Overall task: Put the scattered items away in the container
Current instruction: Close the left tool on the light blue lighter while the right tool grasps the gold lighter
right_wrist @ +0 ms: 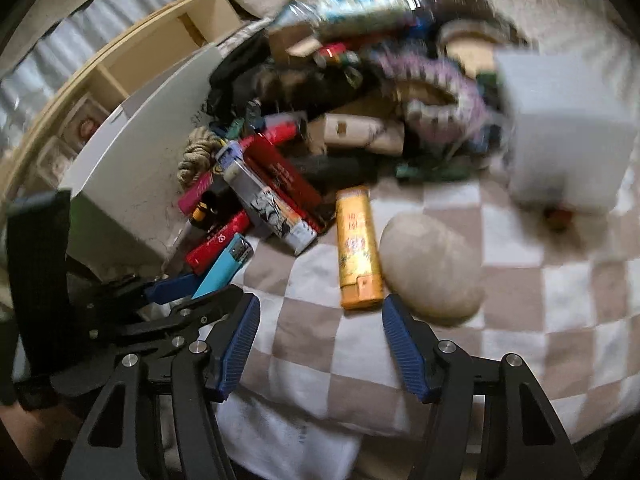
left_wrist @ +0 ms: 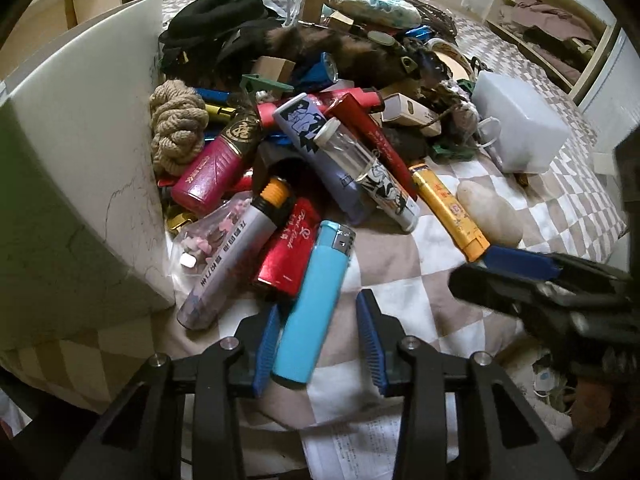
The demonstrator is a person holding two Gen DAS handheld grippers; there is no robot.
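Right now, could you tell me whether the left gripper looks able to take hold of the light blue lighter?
Probably yes. The left gripper is open, and the light blue lighter already lies between its fingers on the checked cloth, with nothing on top of it. The red lighter lies close alongside.

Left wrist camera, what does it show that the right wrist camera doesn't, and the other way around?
Only the left wrist view shows the bag of pink tablets and the wardrobe shelves behind.

Only the right wrist view shows the wooden shelf unit behind the white container.

Both show the light blue lighter, sitting between the open jaws of the left gripper, the yellow lighter, the pale stone just ahead of the open right gripper, and the checked bedcover.
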